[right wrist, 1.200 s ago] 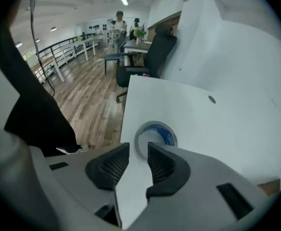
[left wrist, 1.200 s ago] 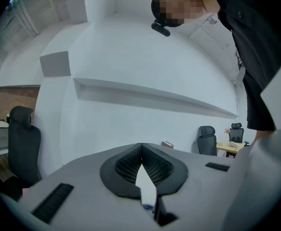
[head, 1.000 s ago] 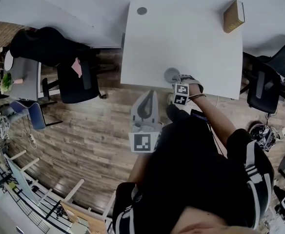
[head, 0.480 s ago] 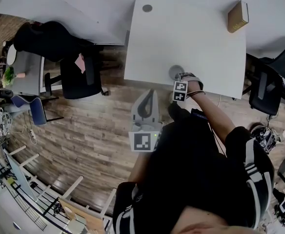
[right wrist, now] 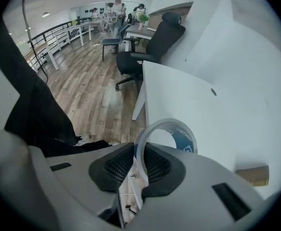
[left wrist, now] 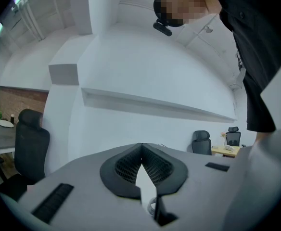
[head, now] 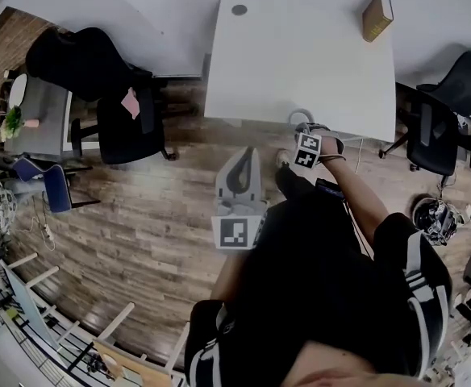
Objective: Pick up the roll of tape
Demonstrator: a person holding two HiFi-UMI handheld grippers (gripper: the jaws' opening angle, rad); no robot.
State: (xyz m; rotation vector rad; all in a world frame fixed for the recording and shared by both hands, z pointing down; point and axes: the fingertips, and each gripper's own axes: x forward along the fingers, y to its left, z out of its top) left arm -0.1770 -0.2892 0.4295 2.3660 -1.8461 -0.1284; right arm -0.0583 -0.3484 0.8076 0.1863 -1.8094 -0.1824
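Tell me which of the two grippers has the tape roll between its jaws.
The right gripper: its closing jaws pinch the roll of tape by its wall. The left gripper has its jaws together on nothing.

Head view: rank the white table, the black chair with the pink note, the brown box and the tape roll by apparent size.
1. white table
2. black chair
3. brown box
4. tape roll, partly hidden, so its place below the box is unsure.

tape roll [right wrist: 185,139] lower rim hidden between closing jaws of right tool [right wrist: 139,148], distant people [right wrist: 117,0] indistinct
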